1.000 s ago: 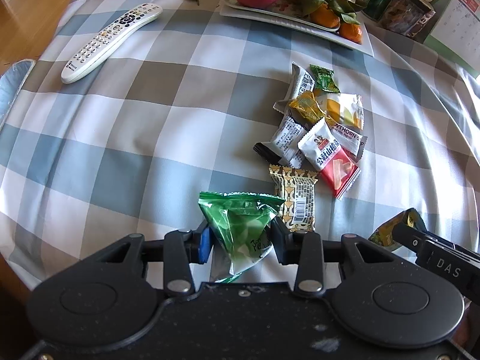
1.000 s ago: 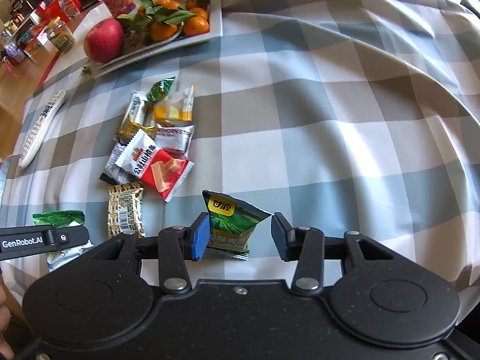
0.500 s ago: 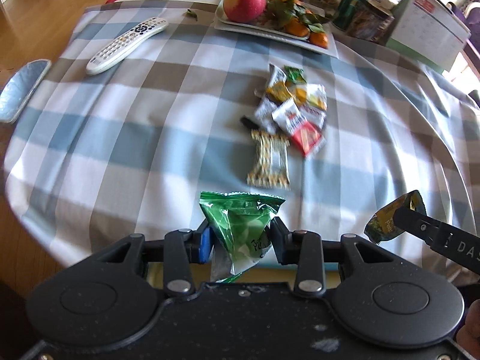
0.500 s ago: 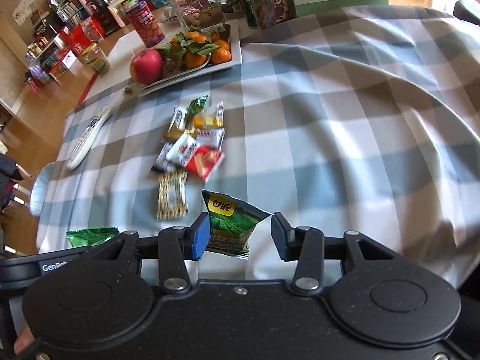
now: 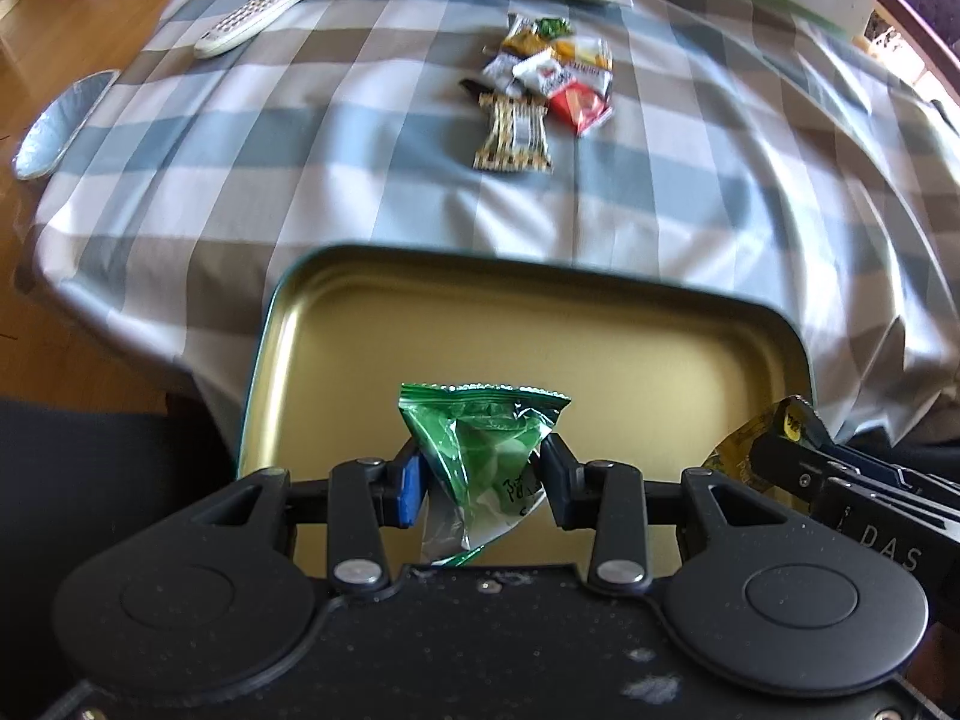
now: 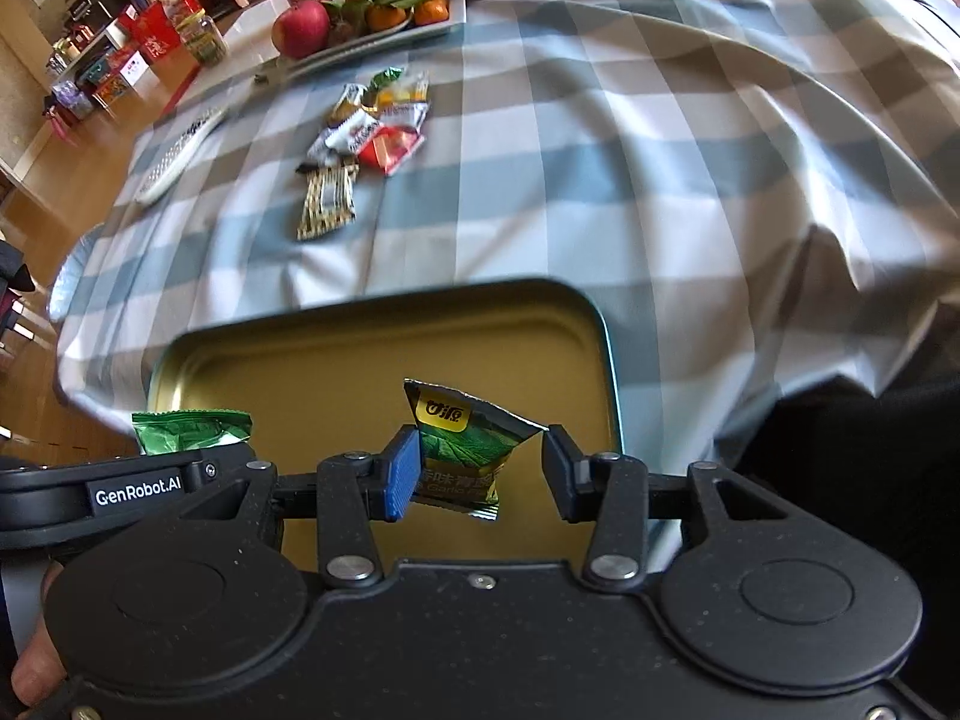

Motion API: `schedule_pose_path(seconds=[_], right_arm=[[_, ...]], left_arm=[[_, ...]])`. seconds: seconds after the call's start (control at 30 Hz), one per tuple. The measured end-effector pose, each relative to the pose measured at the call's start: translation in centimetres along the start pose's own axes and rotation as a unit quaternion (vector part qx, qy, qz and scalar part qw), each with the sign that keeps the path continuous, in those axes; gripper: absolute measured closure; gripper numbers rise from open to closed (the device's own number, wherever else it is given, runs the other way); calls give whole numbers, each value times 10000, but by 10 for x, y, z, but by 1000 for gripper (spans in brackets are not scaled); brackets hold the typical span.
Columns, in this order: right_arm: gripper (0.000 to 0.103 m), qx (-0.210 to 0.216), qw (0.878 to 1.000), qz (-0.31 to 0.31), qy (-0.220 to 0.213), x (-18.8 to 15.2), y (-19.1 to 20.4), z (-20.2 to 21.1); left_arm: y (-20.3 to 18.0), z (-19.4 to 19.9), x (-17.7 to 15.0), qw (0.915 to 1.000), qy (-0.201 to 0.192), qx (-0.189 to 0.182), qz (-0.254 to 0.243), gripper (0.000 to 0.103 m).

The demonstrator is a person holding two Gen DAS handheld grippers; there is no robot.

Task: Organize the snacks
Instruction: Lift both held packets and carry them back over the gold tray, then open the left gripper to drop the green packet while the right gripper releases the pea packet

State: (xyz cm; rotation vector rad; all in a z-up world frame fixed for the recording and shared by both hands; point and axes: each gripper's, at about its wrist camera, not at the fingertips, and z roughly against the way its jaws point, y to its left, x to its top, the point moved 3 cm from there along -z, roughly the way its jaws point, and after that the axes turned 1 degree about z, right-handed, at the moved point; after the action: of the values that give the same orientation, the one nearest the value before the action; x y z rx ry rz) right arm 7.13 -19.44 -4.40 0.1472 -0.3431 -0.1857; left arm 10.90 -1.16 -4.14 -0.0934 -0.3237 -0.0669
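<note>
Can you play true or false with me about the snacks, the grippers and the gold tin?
1. The left gripper holds a green snack packet. True.
2. The gold tin is full of snacks. False: no snack lies in the part of it that shows.
3. The right gripper is empty. False: it holds a green and yellow packet.
4. A pile of snacks lies on the checked tablecloth. True.
5. The remote control sits inside the tin. False: it lies on the tablecloth.
</note>
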Motion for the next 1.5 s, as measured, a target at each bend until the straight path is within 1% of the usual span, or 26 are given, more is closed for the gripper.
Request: schedule_pose_path(seconds=[0.27, 0.37, 0.47, 0.7, 0.93, 1.07, 1.17, 1.2, 1.27, 1.37, 1.43, 1.5], right_arm=[[51, -49, 9998, -158, 93, -32, -3, 4], [51, -62, 9997, -215, 112, -41, -5, 6], [51, -82, 9997, -199, 138, -44, -3, 6], [50, -58, 9999, -74, 103, -46, 2, 9], [50, -37, 9998, -214, -38, -43, 1, 11], [49, -201, 9988, -436, -13, -40, -1, 12], [49, -305, 9986, -434, 62, -36, 2, 15], [48, -275, 9987, -411, 89, -35, 4, 15], [48, -50, 9993, -353, 113, -33, 6, 16], [48, 203, 9979, -563, 253, -33, 5, 15], [49, 213, 9974, -611, 321, -32, 7, 14], [51, 140, 9983, -411, 399, -29, 11, 13]], left_arm=[[8, -2, -34, 9999, 86, 94, 96, 64], [9, -1, -40, 9998, 66, 161, 85, 64], [11, 1, -43, 9998, 49, 152, 71, 63], [11, 7, -46, 9999, -47, 88, 40, 63], [10, 5, -46, 10000, -17, 80, 44, 62], [11, 6, -46, 9999, -40, 91, 58, 62], [11, 7, -45, 9999, -58, 118, 58, 62], [11, 7, -45, 9999, -63, 126, 59, 62], [11, 8, -45, 9999, -61, 121, 60, 62], [11, 8, -45, 9999, -56, 102, 79, 62], [11, 7, -45, 9999, -51, 107, 84, 62], [11, 7, -45, 9999, -46, 111, 89, 62]])
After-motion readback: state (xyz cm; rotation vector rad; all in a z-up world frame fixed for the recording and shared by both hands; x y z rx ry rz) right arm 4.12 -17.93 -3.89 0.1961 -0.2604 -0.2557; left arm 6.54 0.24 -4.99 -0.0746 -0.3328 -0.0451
